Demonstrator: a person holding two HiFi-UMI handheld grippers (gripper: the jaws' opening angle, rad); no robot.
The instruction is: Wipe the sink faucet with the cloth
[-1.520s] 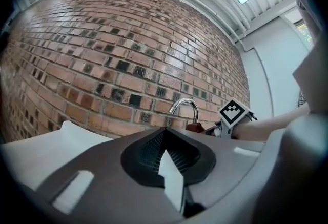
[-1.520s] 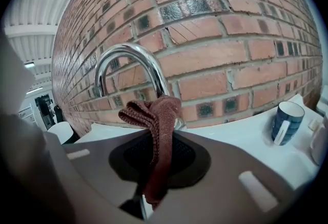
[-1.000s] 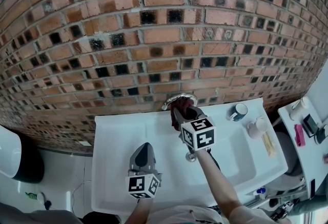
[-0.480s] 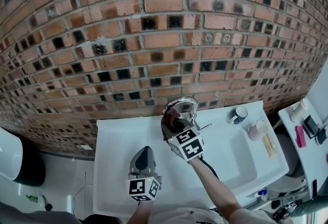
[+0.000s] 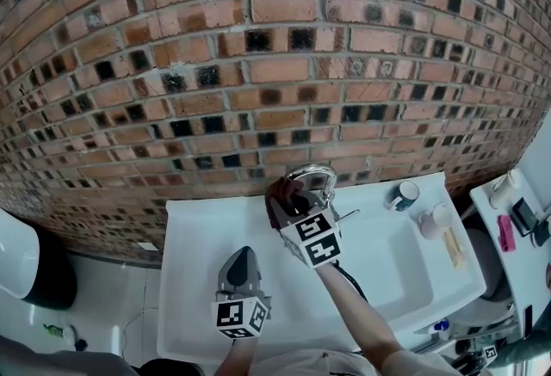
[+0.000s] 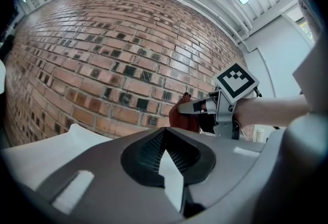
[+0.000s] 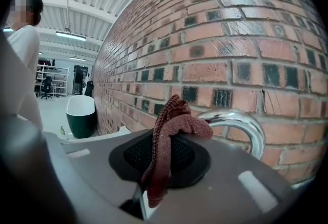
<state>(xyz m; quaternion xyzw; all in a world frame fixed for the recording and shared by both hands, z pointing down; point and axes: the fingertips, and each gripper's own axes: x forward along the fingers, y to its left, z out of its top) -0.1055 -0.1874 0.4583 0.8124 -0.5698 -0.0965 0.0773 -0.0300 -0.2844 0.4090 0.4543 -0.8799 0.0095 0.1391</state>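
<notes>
Right gripper view shows the right gripper (image 7: 156, 177) pinching the dark red cloth (image 7: 171, 125), bunched just beside the chrome arch of the faucet (image 7: 245, 121); contact cannot be confirmed. Head view places the cloth at the spout's left side above the white sink (image 5: 198, 228); the left gripper (image 5: 242, 266) hangs over the basin, jaws pressed together, empty. Judgement: wiping is partway at best; the spout's right side and base are left to do.
</notes>
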